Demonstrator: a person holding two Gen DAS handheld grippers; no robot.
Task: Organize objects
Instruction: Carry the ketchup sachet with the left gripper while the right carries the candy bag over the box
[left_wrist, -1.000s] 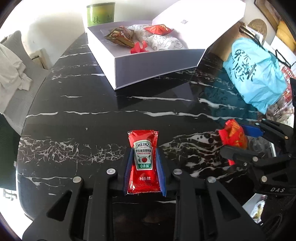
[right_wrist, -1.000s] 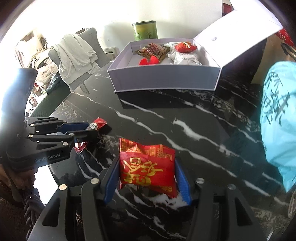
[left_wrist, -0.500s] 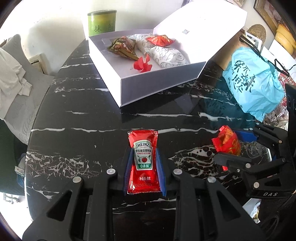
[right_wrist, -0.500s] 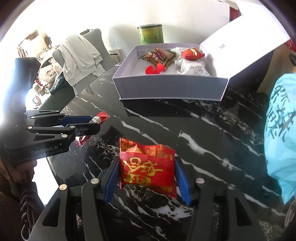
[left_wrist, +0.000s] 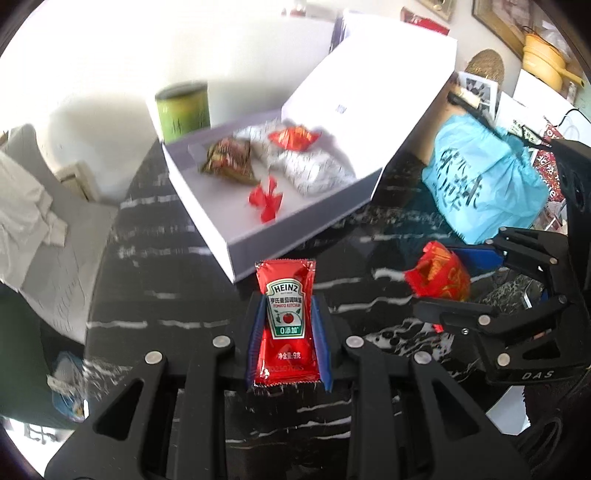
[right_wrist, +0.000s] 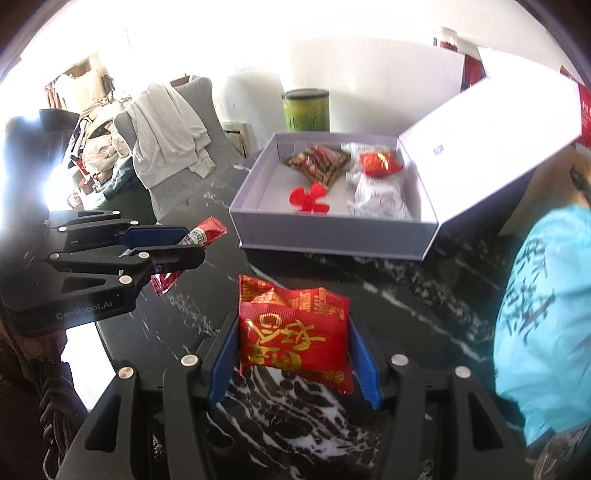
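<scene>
My left gripper is shut on a red Heinz ketchup packet, held above the black marble table. My right gripper is shut on a red snack packet with gold print. In the right wrist view the left gripper and its ketchup packet are at the left. In the left wrist view the right gripper and its snack packet are at the right. An open grey-white box ahead holds several wrapped snacks.
The box lid stands open at the back right. A green tin stands behind the box. A light blue plastic bag sits at the right. A chair with clothes stands left of the table.
Both grippers have risen and moved toward the box with their packets still held. The box now looks closer and its inside shows more from above.
</scene>
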